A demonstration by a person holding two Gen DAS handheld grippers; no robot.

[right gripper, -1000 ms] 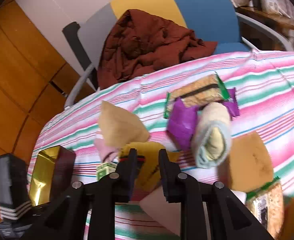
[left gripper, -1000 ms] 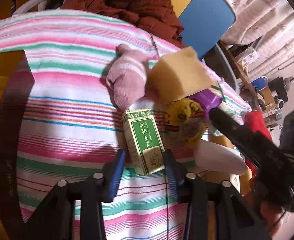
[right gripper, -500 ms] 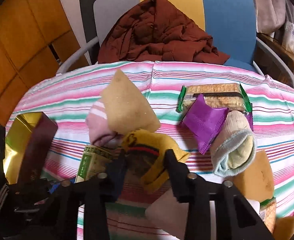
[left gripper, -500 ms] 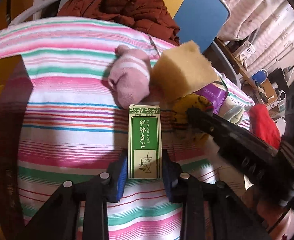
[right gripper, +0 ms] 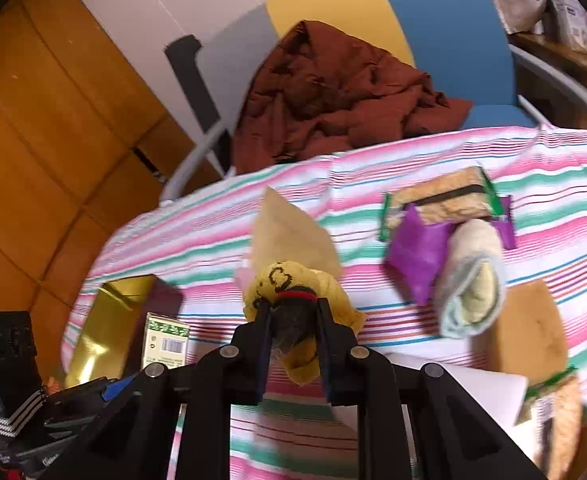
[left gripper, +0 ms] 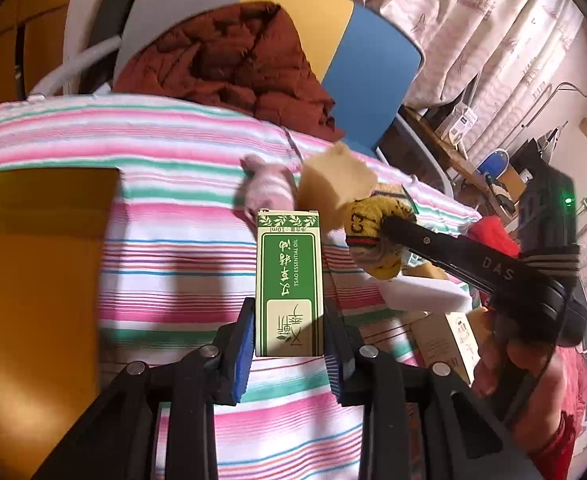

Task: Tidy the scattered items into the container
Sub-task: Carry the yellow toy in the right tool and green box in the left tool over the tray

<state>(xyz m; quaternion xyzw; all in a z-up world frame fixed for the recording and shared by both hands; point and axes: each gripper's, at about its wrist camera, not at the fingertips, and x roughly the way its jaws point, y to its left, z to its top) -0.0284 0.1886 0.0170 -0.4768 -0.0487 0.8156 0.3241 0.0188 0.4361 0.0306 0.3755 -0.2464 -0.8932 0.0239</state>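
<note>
1. Left wrist view: the left tool [left gripper: 289, 344] is clamped on the green oil box [left gripper: 288, 280], its blue pads pressing the box's two long sides. The box's long axis runs straight ahead along the fingers, and it looks clear of the striped counter [left gripper: 173, 264]. The gold container [left gripper: 41, 204] lies to the left of the box, nearer this tool than the other. To the box's right, the right tool [left gripper: 389, 226] grips the yellow sock [left gripper: 373, 236].

2. Right wrist view: the right tool [right gripper: 293, 320], its jaws having just been closing, is clamped on the yellow sock [right gripper: 289, 284], which droops between the fingers. The gold container [right gripper: 109, 320] sits to the sock's lower left, with the green oil box [right gripper: 165, 340] just beside it. My guess is both loads travel leftward, the box first.
</note>
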